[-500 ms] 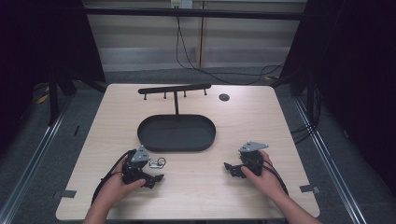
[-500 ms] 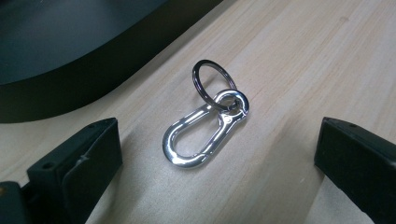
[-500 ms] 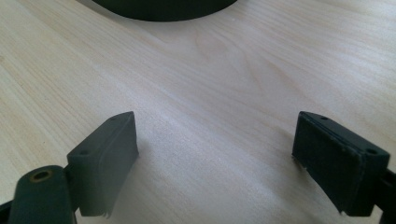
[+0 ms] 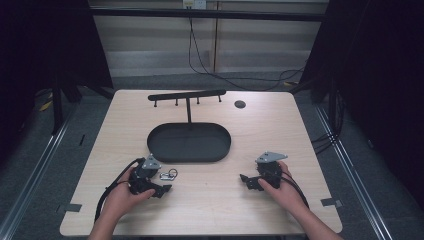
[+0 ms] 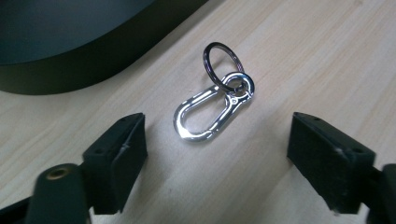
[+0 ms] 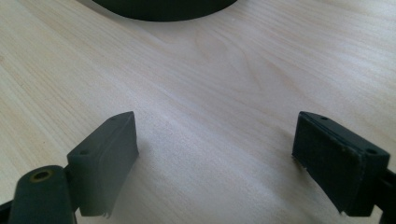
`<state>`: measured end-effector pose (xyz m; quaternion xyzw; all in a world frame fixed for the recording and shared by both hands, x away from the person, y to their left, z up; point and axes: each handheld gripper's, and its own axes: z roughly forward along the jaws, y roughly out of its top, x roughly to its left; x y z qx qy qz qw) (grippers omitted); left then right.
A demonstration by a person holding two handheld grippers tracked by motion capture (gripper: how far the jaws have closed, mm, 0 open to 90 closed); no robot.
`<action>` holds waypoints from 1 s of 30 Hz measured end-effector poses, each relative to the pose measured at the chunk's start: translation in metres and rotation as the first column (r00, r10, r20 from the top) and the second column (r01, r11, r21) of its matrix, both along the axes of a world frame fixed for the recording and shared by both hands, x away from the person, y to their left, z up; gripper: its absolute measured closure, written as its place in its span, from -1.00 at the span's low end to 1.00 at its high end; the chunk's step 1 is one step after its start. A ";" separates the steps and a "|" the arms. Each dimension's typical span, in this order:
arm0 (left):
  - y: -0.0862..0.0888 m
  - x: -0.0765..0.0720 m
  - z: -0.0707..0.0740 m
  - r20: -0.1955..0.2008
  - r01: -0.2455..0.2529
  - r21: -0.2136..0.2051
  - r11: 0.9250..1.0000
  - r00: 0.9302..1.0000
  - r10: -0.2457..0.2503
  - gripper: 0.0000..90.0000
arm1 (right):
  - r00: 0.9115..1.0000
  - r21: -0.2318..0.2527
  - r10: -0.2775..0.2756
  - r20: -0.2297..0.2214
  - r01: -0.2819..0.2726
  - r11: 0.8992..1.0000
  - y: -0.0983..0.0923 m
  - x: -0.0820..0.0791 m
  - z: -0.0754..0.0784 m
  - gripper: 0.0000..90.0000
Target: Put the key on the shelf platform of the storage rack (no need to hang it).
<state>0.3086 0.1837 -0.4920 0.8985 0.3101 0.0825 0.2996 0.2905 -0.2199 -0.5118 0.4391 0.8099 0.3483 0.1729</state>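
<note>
carabiner keyring (image 5: pixel 212 108) | flat on table (image 4: pixel 210 200), just in front of black oval tray (image 4: pixel 189 142), untouched | left gripper (image 5: pixel 215 154) jaws apart, straddling it, no contact | right gripper (image 6: pixel 215 158) jaws apart, nothing between | pickup not begun; hook rack (image 4: pixel 186 95) bare

No legible text, label, brand or number anywhere: table (image 4: pixel 280 145), black tray (image 4: pixel 189 142) and carabiner (image 5: pixel 205 115) all unmarked (carabiner's metal shows glare alone).

The black tray (image 5: pixel 70 42) is cut off by the left gripper view's top edge
</note>
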 end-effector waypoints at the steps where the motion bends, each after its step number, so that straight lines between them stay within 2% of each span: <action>1: 0.000 0.000 0.000 0.000 0.000 0.000 1.000 1.000 0.000 -0.51 | 1.000 0.000 0.000 0.000 0.000 1.000 0.000 0.000 0.000 -0.70; 4: -0.001 0.003 0.005 -0.047 -0.005 0.048 0.999 0.999 0.007 -0.47 | 1.000 0.000 0.000 0.000 0.000 1.000 0.000 0.000 0.000 -0.70; 7: -0.003 0.005 0.008 -0.082 -0.010 0.063 0.998 0.997 0.015 -0.38 | 1.000 0.000 0.000 0.000 0.000 1.000 0.000 0.000 0.000 -0.70; 9: -0.005 0.007 0.012 -0.092 0.003 0.088 0.996 0.996 0.005 -0.36 | 1.000 0.000 0.000 0.000 0.000 1.000 0.000 0.000 0.000 -0.70; 14: -0.012 0.012 0.020 -0.116 0.017 0.117 0.993 0.993 -0.003 -0.24 | 1.000 -0.002 0.002 0.001 -0.002 1.000 0.000 0.000 0.000 -0.70; 18: -0.020 0.016 0.027 -0.139 0.047 0.152 0.987 0.990 -0.026 -0.18 | 1.000 -0.002 0.002 0.002 -0.002 1.000 0.000 0.000 0.000 -0.70; 20: -0.024 0.019 0.028 -0.148 0.057 0.177 0.983 0.989 -0.031 -0.16 | 1.000 0.000 0.000 0.000 0.000 1.000 0.000 0.000 0.000 -0.70; 22: -0.028 0.023 0.027 -0.171 0.071 0.213 0.975 0.985 -0.034 -0.07 | 1.000 0.000 0.000 0.000 0.000 1.000 0.000 0.000 0.000 -0.70; 23: -0.030 0.025 0.028 -0.180 0.083 0.252 0.964 0.983 -0.037 -0.07 | 1.000 0.000 0.000 0.000 0.000 1.000 0.000 0.000 0.000 -0.70; 24: -0.032 0.026 0.027 -0.185 0.090 0.276 0.957 0.982 -0.039 -0.05 | 1.000 0.000 0.000 0.000 0.000 1.000 0.000 0.000 0.000 -0.70; 26: -0.035 0.028 0.025 -0.201 0.101 0.280 0.955 0.979 -0.045 0.01 | 1.000 -0.002 0.002 0.001 -0.002 1.000 0.000 0.000 0.000 -0.70; 30: -0.038 0.033 0.024 -0.203 0.096 0.276 0.956 0.978 -0.040 0.07 | 1.000 -0.002 0.002 0.001 -0.002 1.000 0.000 0.000 0.000 -0.70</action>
